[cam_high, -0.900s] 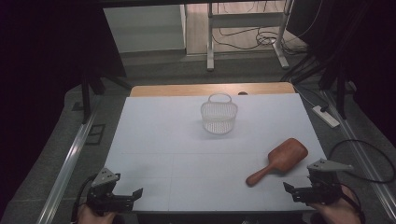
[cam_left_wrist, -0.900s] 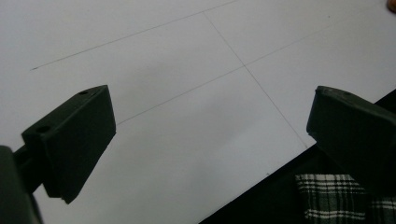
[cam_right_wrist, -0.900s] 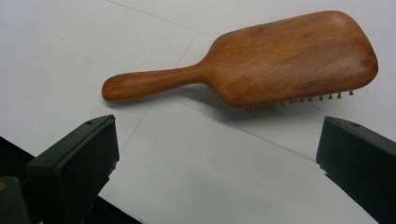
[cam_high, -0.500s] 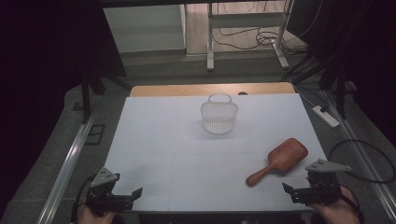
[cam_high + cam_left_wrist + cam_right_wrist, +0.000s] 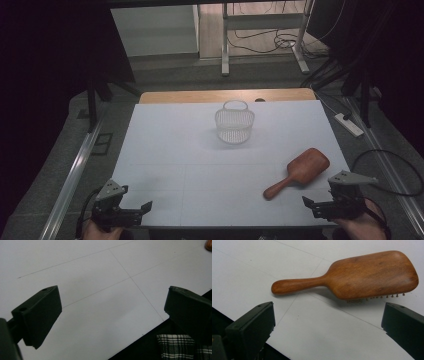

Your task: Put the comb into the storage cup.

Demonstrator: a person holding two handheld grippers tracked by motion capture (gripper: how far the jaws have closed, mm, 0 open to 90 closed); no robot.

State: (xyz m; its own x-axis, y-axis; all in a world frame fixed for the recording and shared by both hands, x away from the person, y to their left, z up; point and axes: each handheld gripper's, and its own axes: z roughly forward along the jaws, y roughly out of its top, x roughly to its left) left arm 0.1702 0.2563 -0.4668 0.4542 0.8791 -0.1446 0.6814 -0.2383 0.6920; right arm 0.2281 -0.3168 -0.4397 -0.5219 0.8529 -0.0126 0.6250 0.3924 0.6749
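White tabletop [image 5: 200, 165] sitting bare | right gripper [image 5: 329, 325] fingers spread, facing wooden hairbrush [image 5: 352, 277] | left gripper [image 5: 110, 312] spread, idling | risk: smooth rounded handle rolling, bristle-side head tipping from pinch

L gripper [image 5: 146, 206] open, near edge | R gripper [image 5: 307, 202] open, nr wooden hairbrush [image 5: 299, 171] | wire basket [image 5: 234, 121] far, centre

Left gripper [image 5: 142, 209] held low at the near left, jaws spread wide with nothing between them, grey plate on top, tips aimed inward and slightly away. Left hand [image 5: 100, 231] wrapped around its rear, just inside the bottom edge. Right gripper [image 5: 308, 204] held low at the near right, jaws likewise wide apart and bare, pointed inward. Right hand [image 5: 361, 227] behind it, cable trailing off to the side.
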